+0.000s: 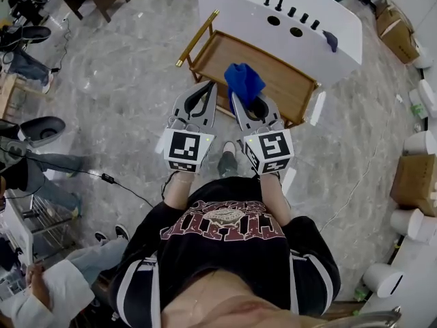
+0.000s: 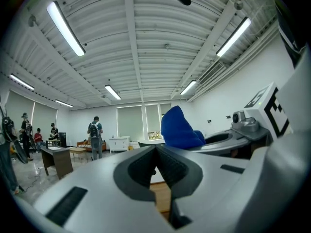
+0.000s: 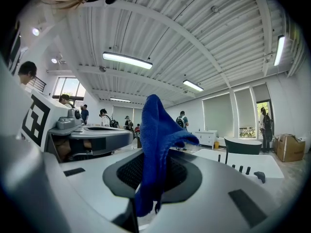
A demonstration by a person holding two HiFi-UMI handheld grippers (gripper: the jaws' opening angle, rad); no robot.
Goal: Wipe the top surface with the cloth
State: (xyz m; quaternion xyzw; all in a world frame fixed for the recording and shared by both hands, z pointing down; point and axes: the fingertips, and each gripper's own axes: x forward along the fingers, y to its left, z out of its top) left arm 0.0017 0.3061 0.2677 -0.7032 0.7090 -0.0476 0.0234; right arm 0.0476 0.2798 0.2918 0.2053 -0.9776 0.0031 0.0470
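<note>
Well, the biggest thing is the white counter (image 1: 232, 5). It looks smooth and hard, and it sits far off at one o'clock from the grippers. Just in front of it stands the wooden trolley (image 1: 283, 80). Its flat brown top has a low rim all round, and a gold handle (image 1: 196, 38) sticks out at its ten o'clock end. I think this top is the one to wipe, but the white counter could be it too. The trolley lies right ahead of both grippers, at twelve o'clock, and its long side runs from ten o'clock to four o'clock.

The right gripper (image 1: 240, 100) is a bit nearer to the middle of that top. Its jaws are pressed tight on the blue cloth (image 3: 155, 144). The cloth is soft and fuzzy, and it stands up in a floppy point above the jaws, not on the wood yet. The left gripper (image 2: 156, 149) has its jaws closed together with nothing in them.
</note>
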